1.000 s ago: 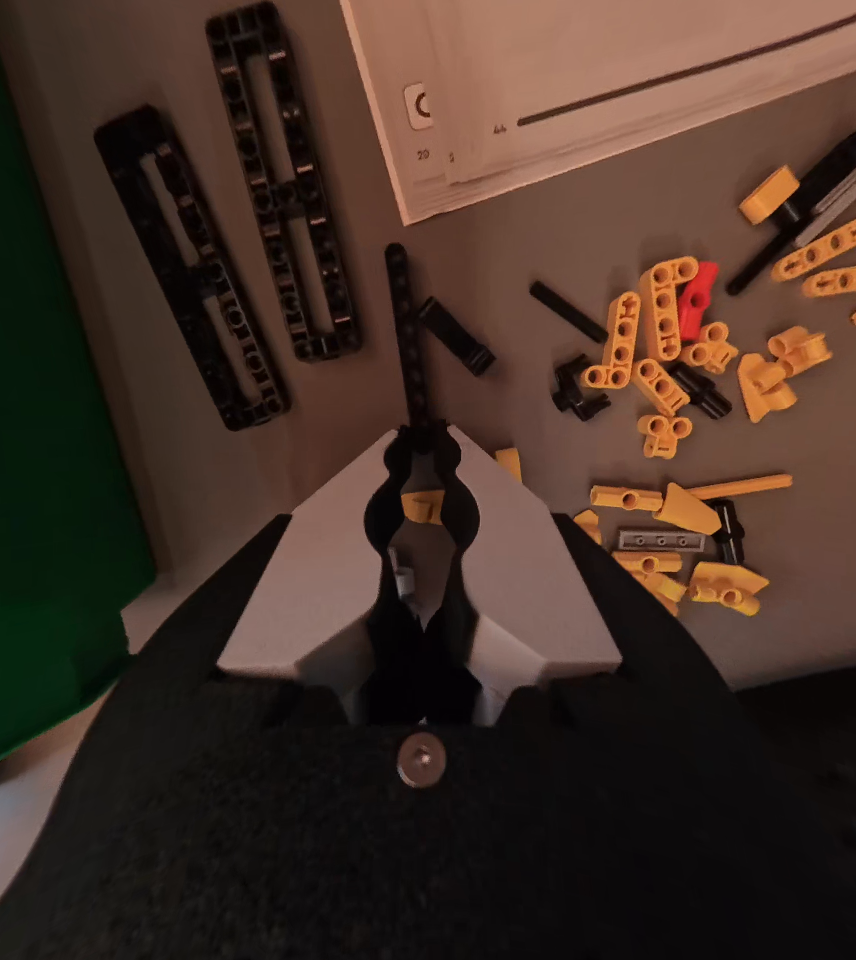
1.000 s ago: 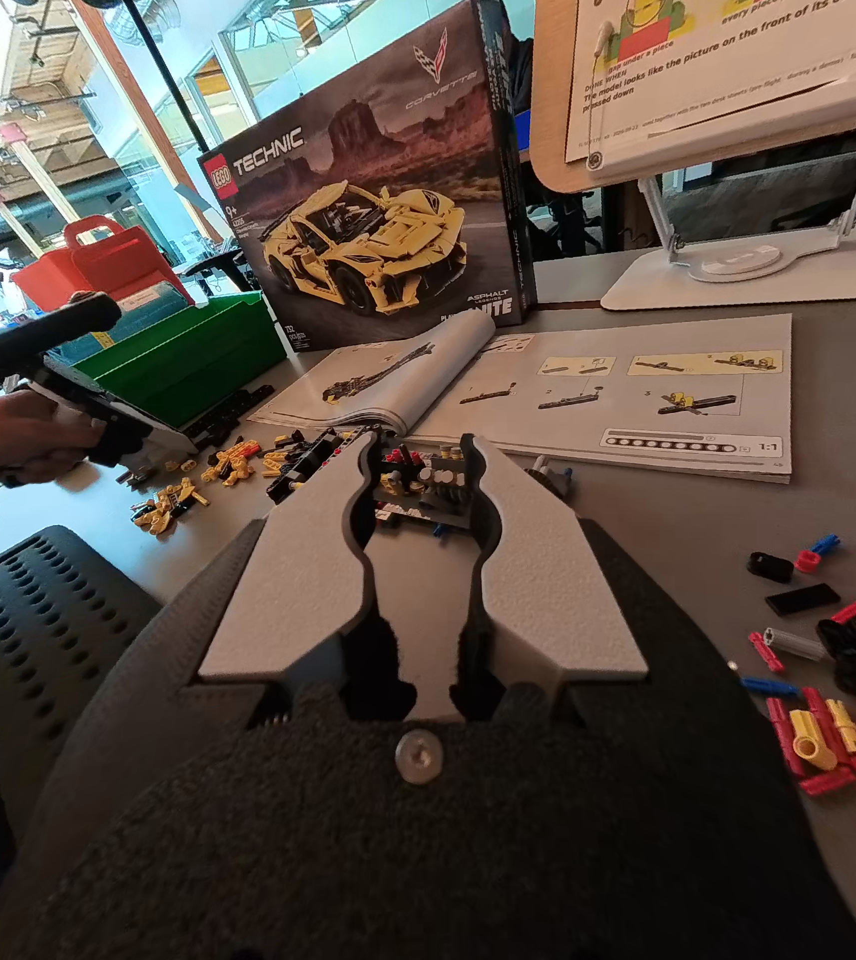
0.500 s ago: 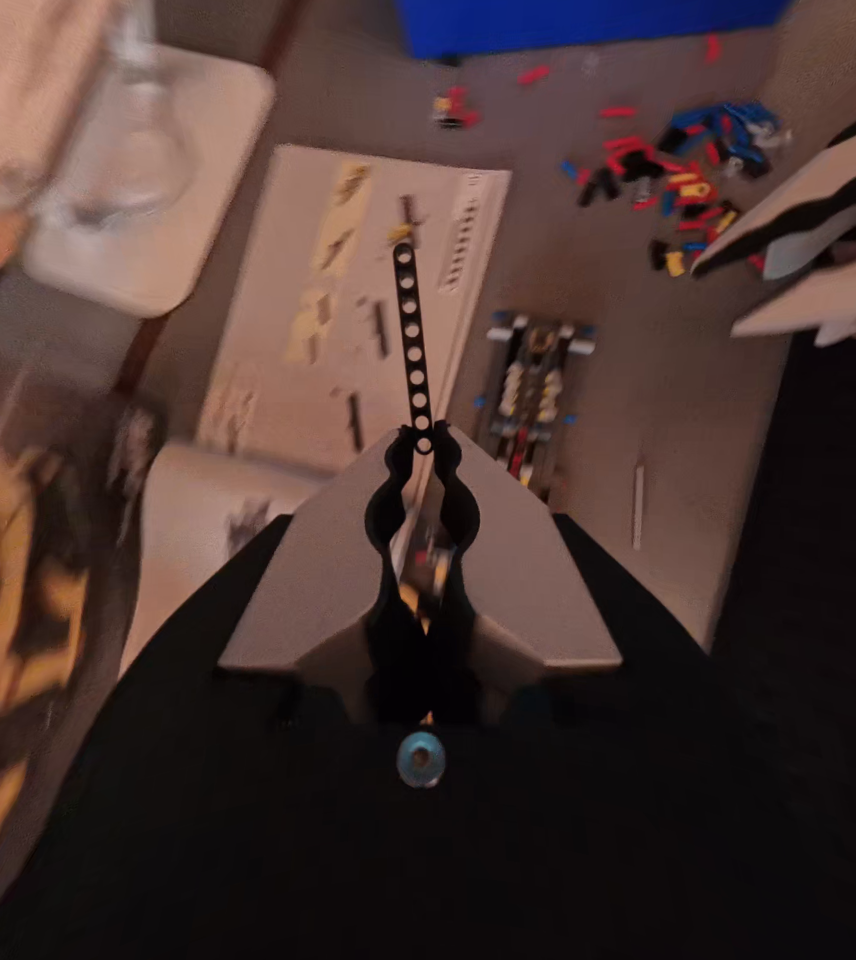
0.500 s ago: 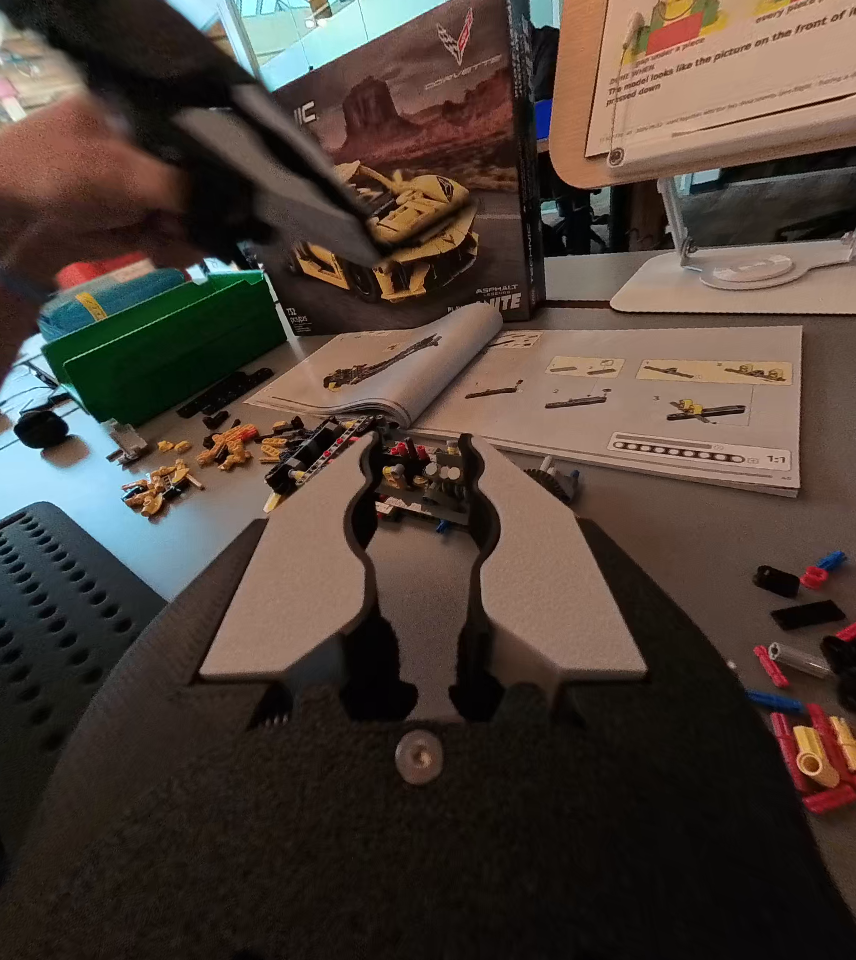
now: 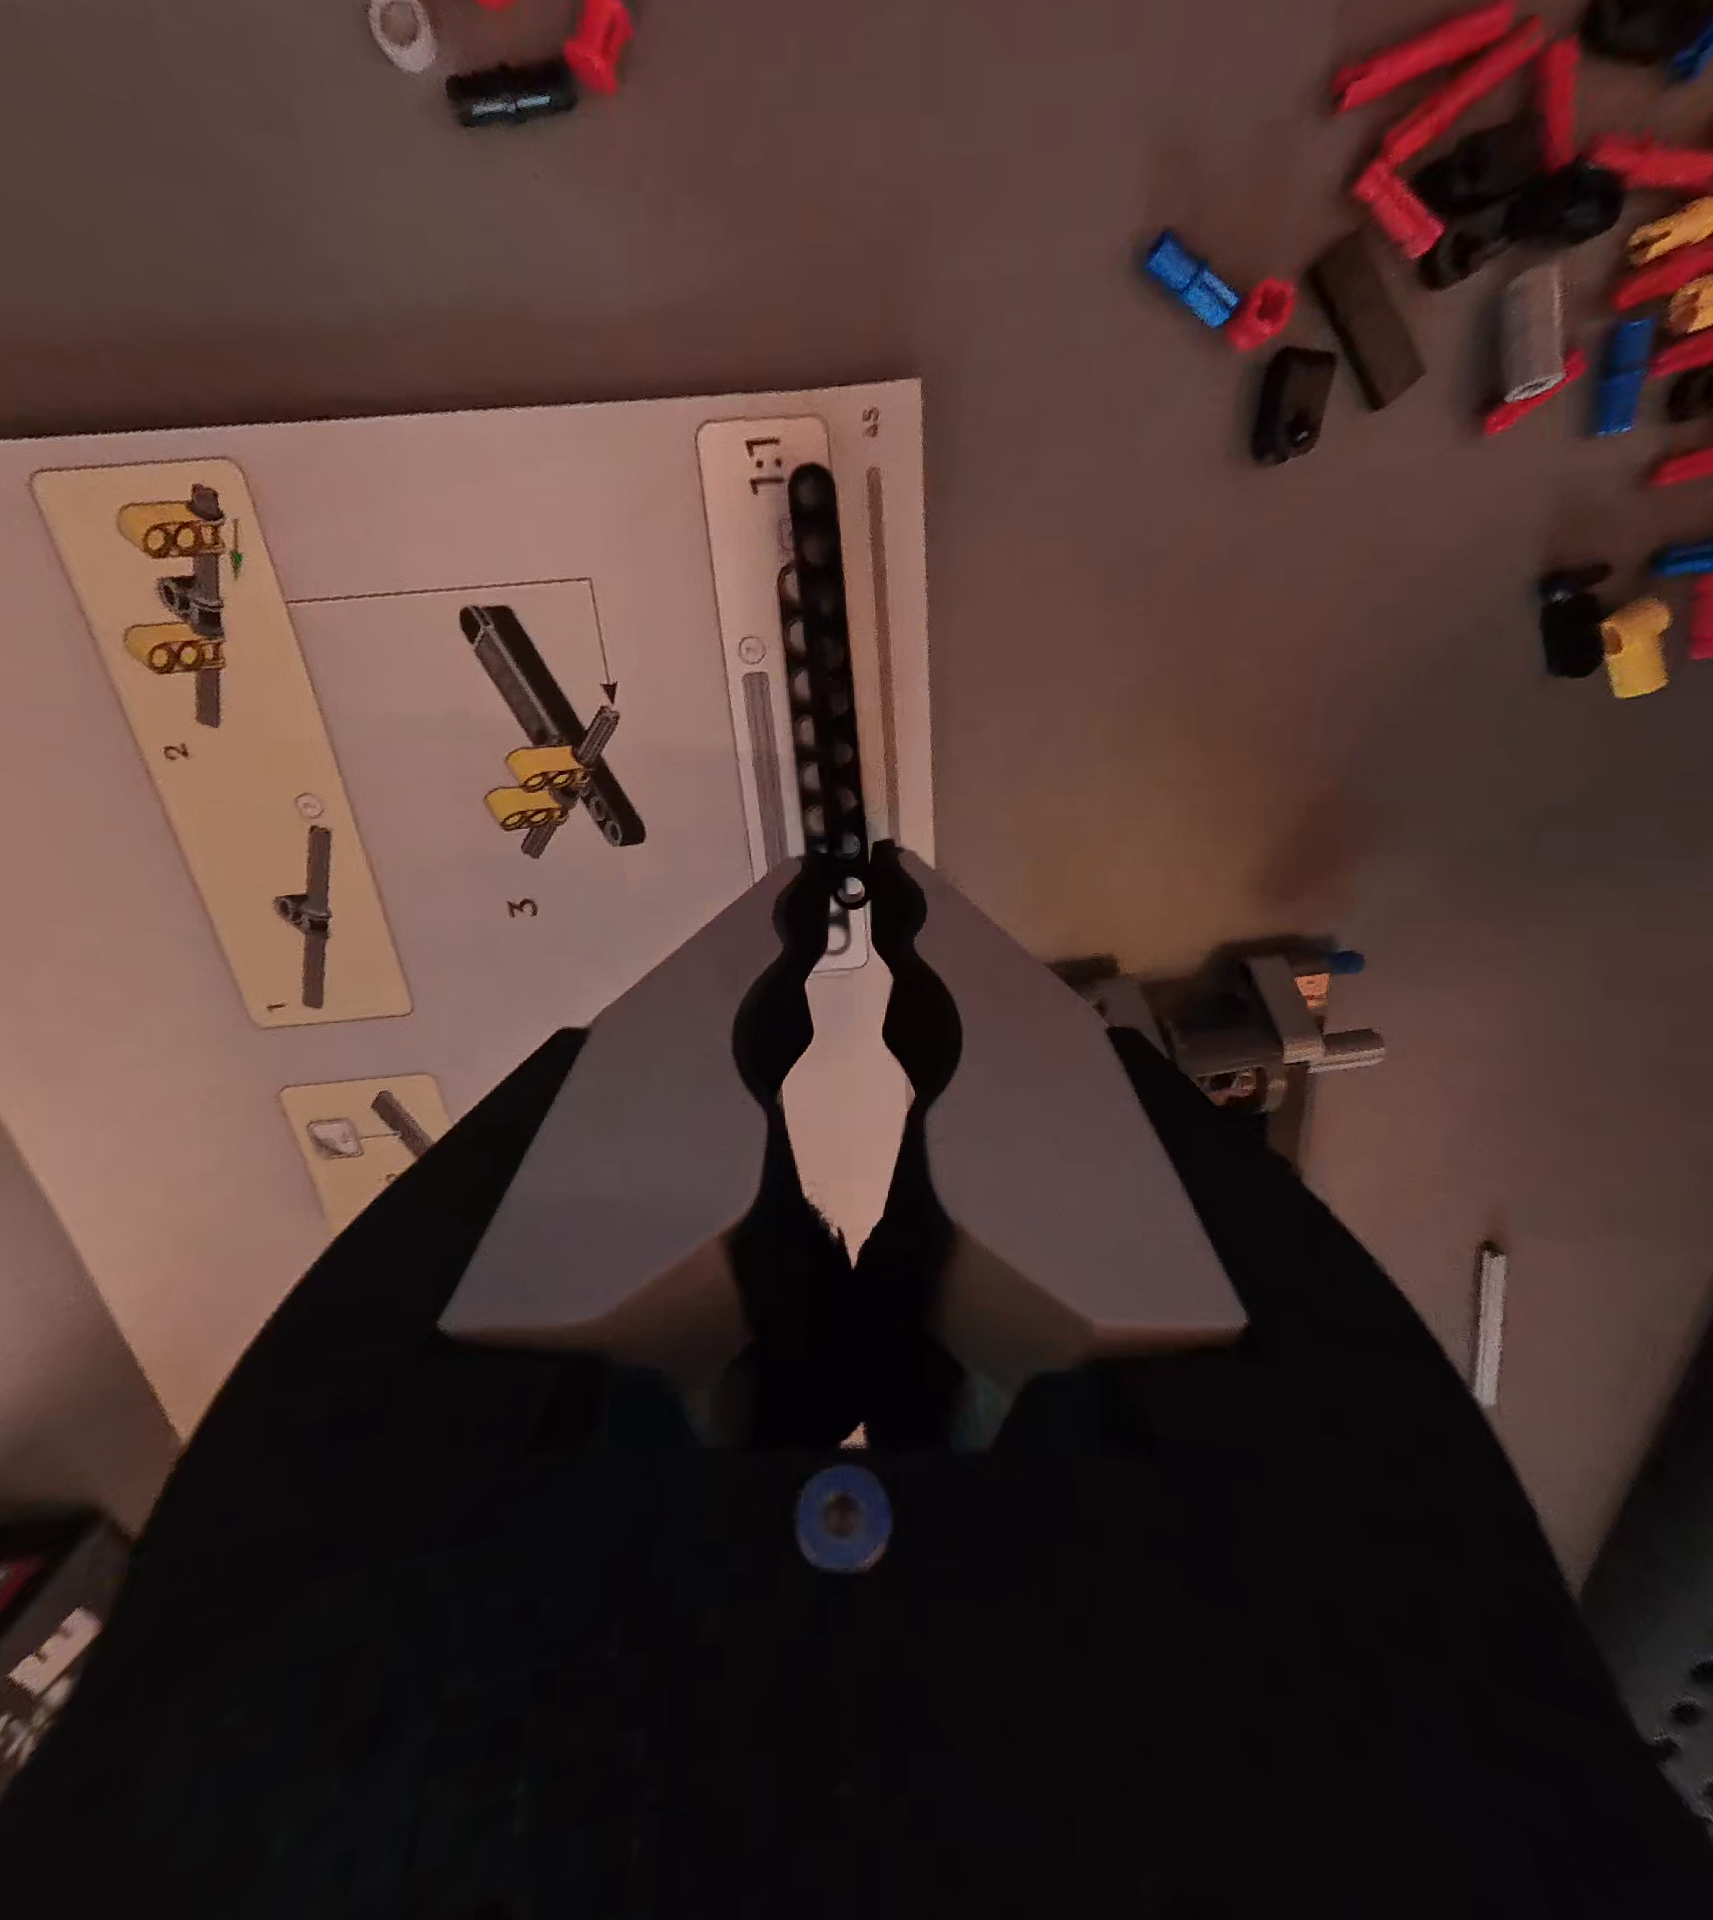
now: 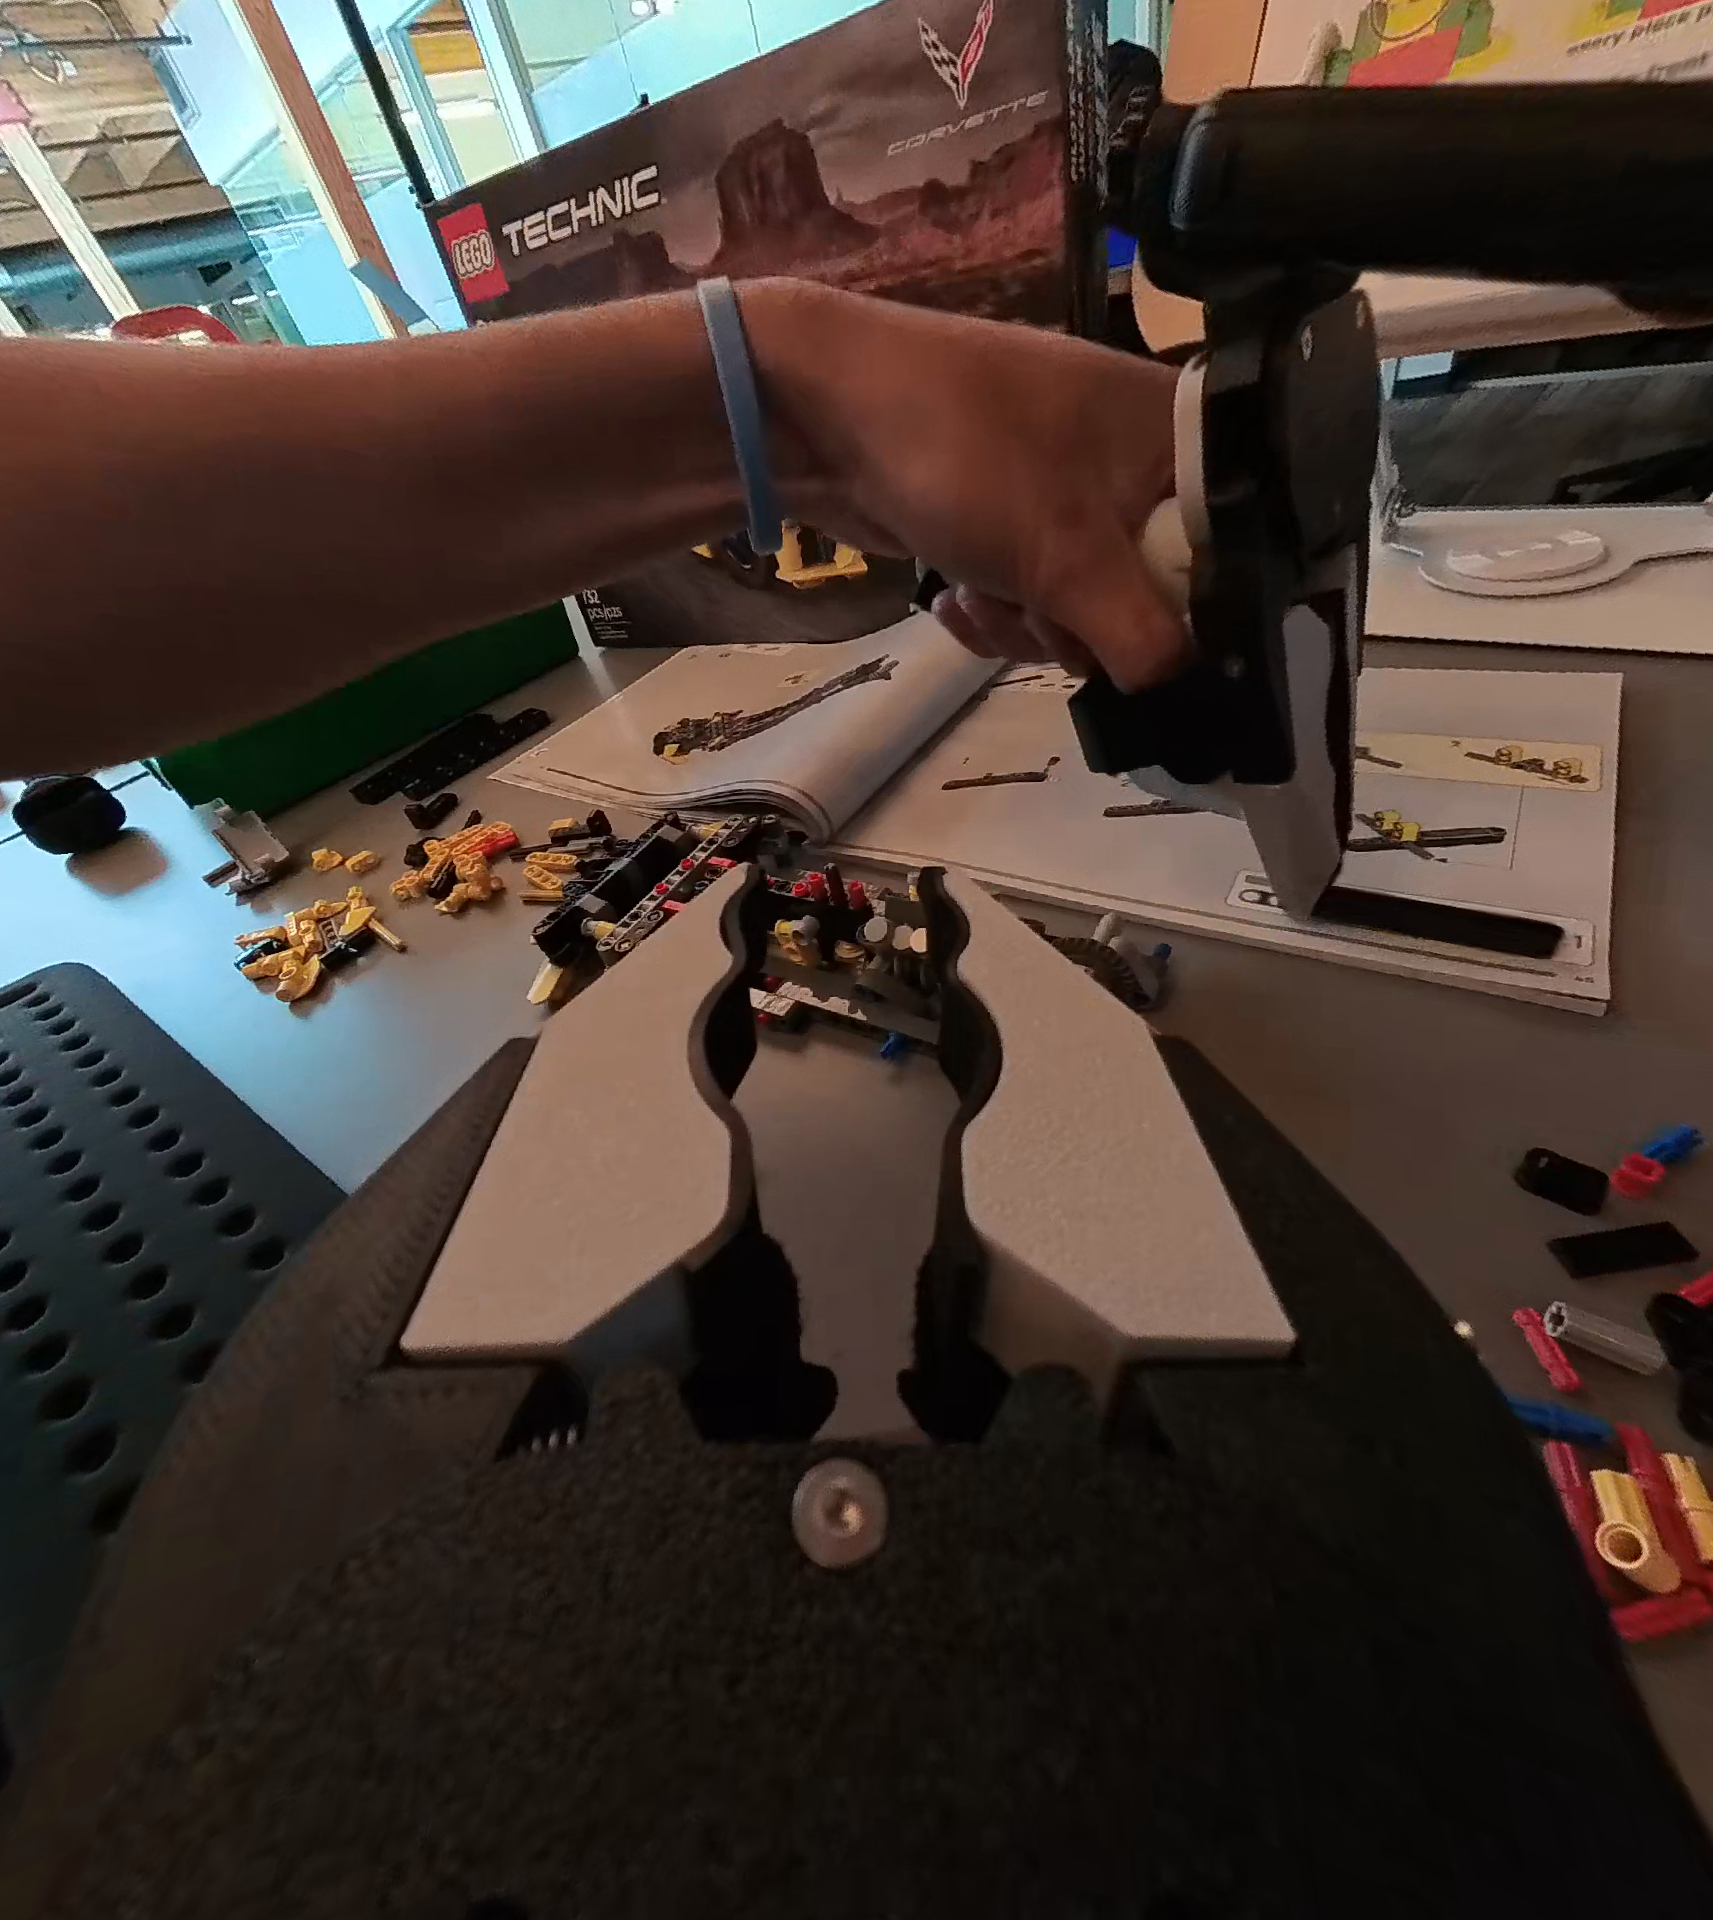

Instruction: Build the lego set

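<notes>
Left gripper pointed steeply downward, fingers pinched together at the tips. Seen from the right wrist view, held by a hand on an outstretched bare forearm wearing a light blue wristband. Right gripper held low and level, fingers spread apart, gripping nothing.

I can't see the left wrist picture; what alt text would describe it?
The left tongs pinch one end of a long black holed beam over the open instruction booklet. Red, blue, black and yellow loose pieces lie scattered on the grey table at upper right.
</notes>
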Demonstrator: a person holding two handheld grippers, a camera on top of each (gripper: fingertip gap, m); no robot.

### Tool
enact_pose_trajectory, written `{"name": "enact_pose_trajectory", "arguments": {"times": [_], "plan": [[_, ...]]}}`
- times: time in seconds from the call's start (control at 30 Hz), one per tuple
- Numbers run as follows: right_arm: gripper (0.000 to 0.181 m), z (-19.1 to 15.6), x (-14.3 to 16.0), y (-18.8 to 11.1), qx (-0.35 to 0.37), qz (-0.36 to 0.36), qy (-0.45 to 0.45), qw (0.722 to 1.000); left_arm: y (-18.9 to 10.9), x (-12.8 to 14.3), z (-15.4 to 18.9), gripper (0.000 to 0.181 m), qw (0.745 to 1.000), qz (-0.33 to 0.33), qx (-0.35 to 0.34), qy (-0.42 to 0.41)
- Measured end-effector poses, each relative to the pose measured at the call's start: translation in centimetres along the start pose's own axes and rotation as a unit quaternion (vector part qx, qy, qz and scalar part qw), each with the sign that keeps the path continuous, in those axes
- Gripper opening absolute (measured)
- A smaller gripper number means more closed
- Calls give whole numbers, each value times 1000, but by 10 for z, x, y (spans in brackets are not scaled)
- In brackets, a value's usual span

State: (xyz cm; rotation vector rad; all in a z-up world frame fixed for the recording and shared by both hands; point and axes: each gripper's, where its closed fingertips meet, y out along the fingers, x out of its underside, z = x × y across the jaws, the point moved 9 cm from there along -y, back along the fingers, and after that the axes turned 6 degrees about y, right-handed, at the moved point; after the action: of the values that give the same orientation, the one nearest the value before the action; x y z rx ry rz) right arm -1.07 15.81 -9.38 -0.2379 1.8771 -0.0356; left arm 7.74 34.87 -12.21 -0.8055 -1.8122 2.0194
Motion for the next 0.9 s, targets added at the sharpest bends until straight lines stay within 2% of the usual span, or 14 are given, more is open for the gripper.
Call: {"name": "enact_pose_trajectory", "arguments": {"times": [0.47,0.9], "plan": [[29,2,0,0,-5,1,10,1000,0,12,-3,7,1000,-13,11,9],[29,2,0,0,-6,-2,14,1000,0,12,-7,6,1000,-18,20,7]]}}
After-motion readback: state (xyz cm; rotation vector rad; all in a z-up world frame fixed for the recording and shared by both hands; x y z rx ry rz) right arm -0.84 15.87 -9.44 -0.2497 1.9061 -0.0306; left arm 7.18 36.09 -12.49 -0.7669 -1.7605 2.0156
